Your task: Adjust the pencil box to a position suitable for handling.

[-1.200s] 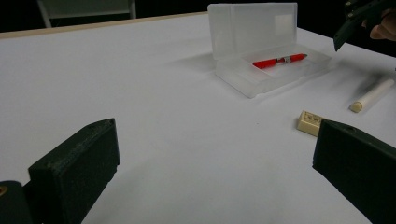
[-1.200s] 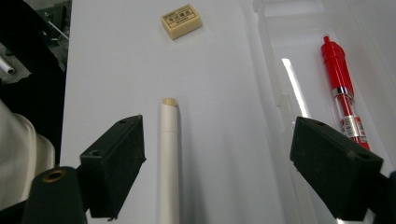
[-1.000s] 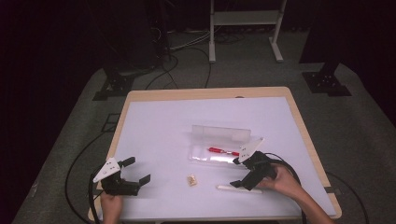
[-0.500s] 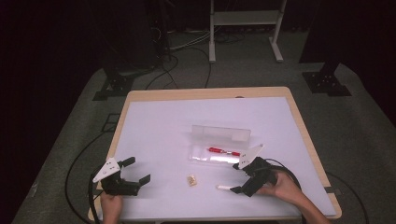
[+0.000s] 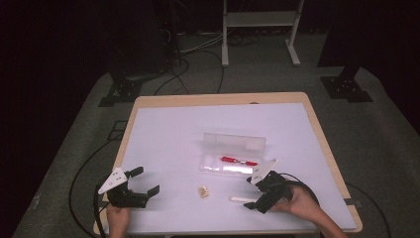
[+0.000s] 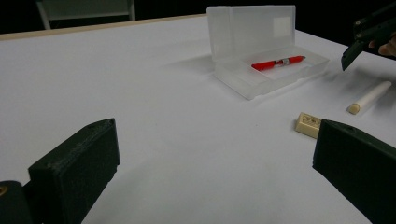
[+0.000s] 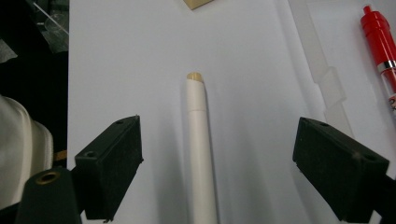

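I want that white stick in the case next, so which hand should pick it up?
The right. The right tongs are open with the white stick lying between the jaws, beside the open case. The left tongs sit far across the table.

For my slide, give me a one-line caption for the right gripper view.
Open right gripper straddles a white pen lying on the table, beside a red pen.

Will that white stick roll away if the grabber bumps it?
Probably yes: the white stick looks round and smooth and lies flat on the table. It seems stiff and light. The right gripper, open around it, should hold it if closed squarely.
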Demonstrator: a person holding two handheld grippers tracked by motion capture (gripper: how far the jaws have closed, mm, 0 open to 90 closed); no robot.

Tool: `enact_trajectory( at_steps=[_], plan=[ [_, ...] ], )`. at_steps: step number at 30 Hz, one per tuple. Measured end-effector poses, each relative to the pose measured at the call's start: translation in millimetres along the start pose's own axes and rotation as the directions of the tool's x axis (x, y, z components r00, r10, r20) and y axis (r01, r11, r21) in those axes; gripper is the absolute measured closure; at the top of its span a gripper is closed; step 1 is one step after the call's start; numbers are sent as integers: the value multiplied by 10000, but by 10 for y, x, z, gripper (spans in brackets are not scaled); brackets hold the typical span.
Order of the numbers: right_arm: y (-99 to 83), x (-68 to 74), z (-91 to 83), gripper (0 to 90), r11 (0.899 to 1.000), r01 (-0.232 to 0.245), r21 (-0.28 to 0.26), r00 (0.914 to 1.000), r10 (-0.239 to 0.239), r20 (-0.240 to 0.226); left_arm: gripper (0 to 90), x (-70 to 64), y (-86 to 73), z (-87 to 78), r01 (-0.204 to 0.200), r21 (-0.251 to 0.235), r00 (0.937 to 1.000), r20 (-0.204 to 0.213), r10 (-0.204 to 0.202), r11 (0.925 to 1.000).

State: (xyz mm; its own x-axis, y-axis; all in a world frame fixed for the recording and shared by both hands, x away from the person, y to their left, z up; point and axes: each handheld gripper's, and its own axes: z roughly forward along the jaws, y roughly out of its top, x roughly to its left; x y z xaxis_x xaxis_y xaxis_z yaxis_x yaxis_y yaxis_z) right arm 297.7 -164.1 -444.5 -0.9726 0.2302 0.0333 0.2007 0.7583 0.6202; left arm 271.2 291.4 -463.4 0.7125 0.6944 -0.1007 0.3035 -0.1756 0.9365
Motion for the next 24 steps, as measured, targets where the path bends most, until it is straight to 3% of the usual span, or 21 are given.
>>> enact_trajectory(
  at_steps=[10, 18, 24],
  plan=[
    [-23, 41, 28, 160, 9999, -68, 151, 10000, 67, 65, 0, -2, 0, -1, -3, -6, 10000, 8, 3, 10000],
    [-38, 58, 25, 288, 9995, 251, 214, 9997, -251, 7, 0, -1, 0, -2, 10, -16, 10000, 7, -10, 10000],
    [-56, 73, 7, 472, 9987, 459, 238, 9989, -460, 74, 0, 0, 0, -3, 33, -34, 10000, 16, -33, 10000]
  ],
)
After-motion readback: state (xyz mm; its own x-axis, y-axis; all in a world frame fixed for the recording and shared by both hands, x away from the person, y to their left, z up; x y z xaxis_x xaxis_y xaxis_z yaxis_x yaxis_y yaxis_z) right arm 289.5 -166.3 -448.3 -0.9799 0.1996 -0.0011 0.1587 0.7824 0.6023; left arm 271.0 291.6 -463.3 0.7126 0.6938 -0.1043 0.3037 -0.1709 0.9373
